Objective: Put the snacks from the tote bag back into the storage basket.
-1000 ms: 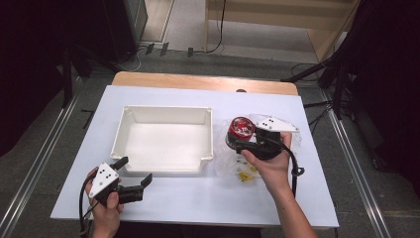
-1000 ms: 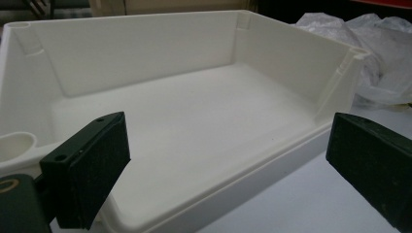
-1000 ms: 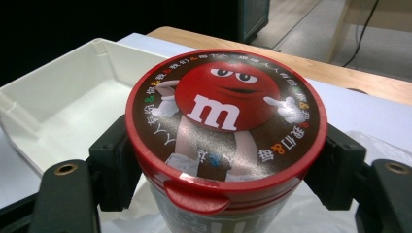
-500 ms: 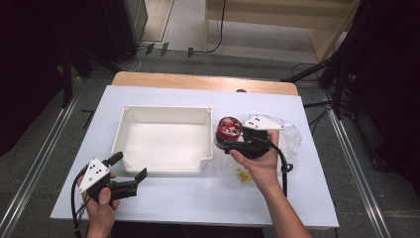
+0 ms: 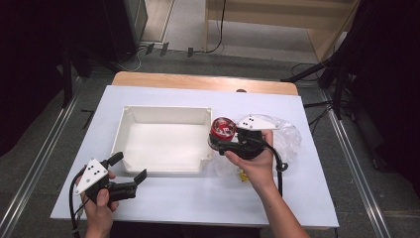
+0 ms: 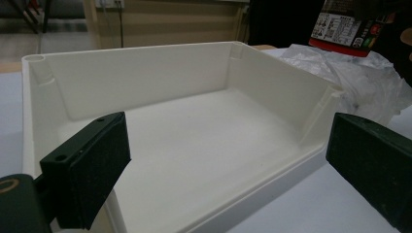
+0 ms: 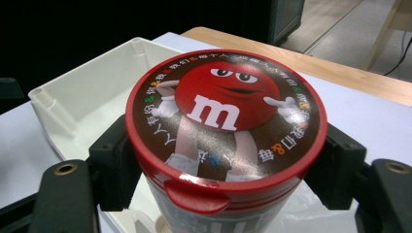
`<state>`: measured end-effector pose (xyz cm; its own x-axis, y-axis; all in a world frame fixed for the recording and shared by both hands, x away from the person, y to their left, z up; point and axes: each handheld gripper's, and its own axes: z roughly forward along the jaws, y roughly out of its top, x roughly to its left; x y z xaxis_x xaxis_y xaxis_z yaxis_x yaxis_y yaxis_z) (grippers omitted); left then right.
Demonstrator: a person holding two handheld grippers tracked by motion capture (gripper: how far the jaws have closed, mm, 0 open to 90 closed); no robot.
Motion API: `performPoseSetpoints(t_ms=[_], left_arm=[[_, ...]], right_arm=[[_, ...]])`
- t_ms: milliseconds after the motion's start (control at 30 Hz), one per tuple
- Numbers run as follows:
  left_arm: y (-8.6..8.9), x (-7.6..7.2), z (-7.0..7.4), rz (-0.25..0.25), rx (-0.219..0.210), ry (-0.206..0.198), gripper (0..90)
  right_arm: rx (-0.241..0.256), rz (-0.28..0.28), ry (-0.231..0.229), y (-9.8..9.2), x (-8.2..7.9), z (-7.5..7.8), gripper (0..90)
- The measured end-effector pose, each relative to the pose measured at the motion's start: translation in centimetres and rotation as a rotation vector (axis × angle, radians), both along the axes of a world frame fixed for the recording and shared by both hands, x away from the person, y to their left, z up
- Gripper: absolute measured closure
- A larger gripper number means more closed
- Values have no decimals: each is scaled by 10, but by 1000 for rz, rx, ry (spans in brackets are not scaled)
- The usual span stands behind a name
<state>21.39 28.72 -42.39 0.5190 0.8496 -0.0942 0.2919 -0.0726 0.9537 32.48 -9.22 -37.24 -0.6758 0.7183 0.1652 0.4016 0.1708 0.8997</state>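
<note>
Jaws first: right gripper [image 5: 223,140] is clamped on an M&M's candy tub [image 5: 222,128], one black jaw on each side of the tub just under its red lid. In the right gripper view the tub [image 7: 224,131] sits centre frame, upright, lid face toward the camera, red M&M character printed on it. Left gripper [image 5: 128,172] has its jaws spread wide with nothing between them; in the left gripper view the two black pads sit at the lower left and lower right of the frame with the tray between and beyond them.

High view: tub is just right of centre frame, held at the right rim of the white plastic tray [image 5: 126,130]. Can't tell from this angle whether the tub is over the rim or just outside it, nor if it touches. Tray interior [image 6: 204,141] looks bare.

Crumpled clear plastic bag [image 5: 287,136] lies on the white table [image 5: 307,198] right of the tray, under and behind the right hand [image 5: 252,163]. Something small and yellow [image 5: 242,176] sits at the bag's lower edge, too small to identify. In the left gripper view the bag [image 6: 350,77] is upper right, with the tub's label [image 6: 347,34] above it.

Left hand [image 5: 99,203] is at lower left of the high view, gripper angled toward the tray's near-left corner, close to it but apart.
</note>
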Motion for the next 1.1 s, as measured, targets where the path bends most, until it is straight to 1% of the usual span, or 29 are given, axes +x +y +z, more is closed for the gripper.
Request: performPoseSetpoints(t_ms=[100, 200, 300, 367, 467, 533, 600, 667, 900, 1033, 1100], left_arm=[[1, -1, 1, 9, -5, -2, 27], [1, -2, 0, 6, 4, 0, 27], [0, -2, 0, 1, 3, 2, 27], [0, -3, 0, -5, 12, -2, 27], [1, -2, 0, -3, 9, 0, 27], [2, -1, 0, -1, 6, 1, 27], [2, -1, 1, 2, 7, 1, 27], [2, -1, 1, 1, 6, -1, 27], [2, -1, 1, 1, 5, -1, 27], [3, -1, 1, 3, -9, -2, 27], [3, -1, 1, 2, -8, -1, 27]], right_arm=[[-12, 24, -1, 5, 1, -2, 258], [-17, 44, -7, 8, 2, -4, 258], [-2, 54, -16, 9, 3, -3, 258], [5, 60, -21, 11, 4, -3, 258], [8, 88, -28, 14, 6, -4, 258], [-1, 110, -41, 18, 7, -6, 258], [-21, 129, -45, 21, 8, -9, 258], [-30, 142, -43, 23, 8, -10, 258], [-27, 161, -39, 27, 9, -13, 258], [-27, 174, -38, 29, 9, -14, 258], [-26, 182, -36, 31, 9, -16, 258]])
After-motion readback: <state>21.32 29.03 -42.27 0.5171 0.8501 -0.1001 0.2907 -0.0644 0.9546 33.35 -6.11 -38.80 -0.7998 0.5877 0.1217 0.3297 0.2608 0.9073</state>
